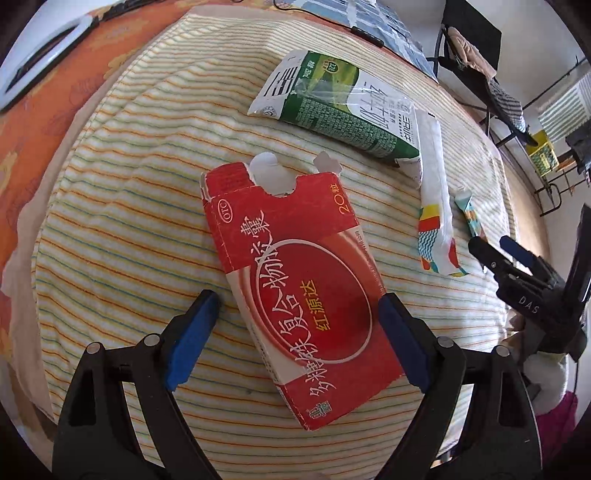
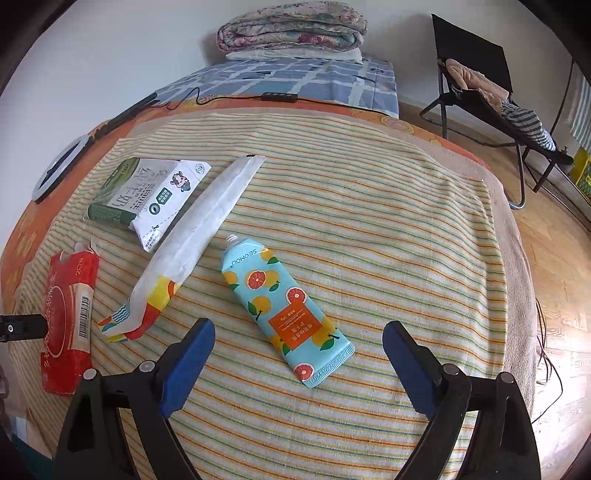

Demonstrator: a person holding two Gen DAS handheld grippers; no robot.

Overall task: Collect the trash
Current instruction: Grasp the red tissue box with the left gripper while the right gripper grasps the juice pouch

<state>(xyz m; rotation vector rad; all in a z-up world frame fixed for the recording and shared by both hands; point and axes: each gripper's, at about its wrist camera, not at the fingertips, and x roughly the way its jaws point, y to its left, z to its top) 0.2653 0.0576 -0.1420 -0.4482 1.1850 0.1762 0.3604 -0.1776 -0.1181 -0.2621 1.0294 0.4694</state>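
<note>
Red cardboard medicine box, flattened, torn at its far end: lies on the striped cloth between the spread blue-padded fingers of the left gripper; right pad just beside the box's edge, contact uncertain, left pad apart from it.
Light-blue tube printed with oranges: lies diagonally, cap end far, between the wide-open fingers of the right gripper, touching neither pad.
White paper wrapper with a multicoloured end: long, flattened, left of the tube.
Green-and-white milk carton: flattened, far left, partly under the wrapper's edge.
Surface: yellow, orange and green striped cloth over an orange sheet.
Room: folded floral quilt on a blue checked bed; black folding chair on wooden floor, far right.
</note>
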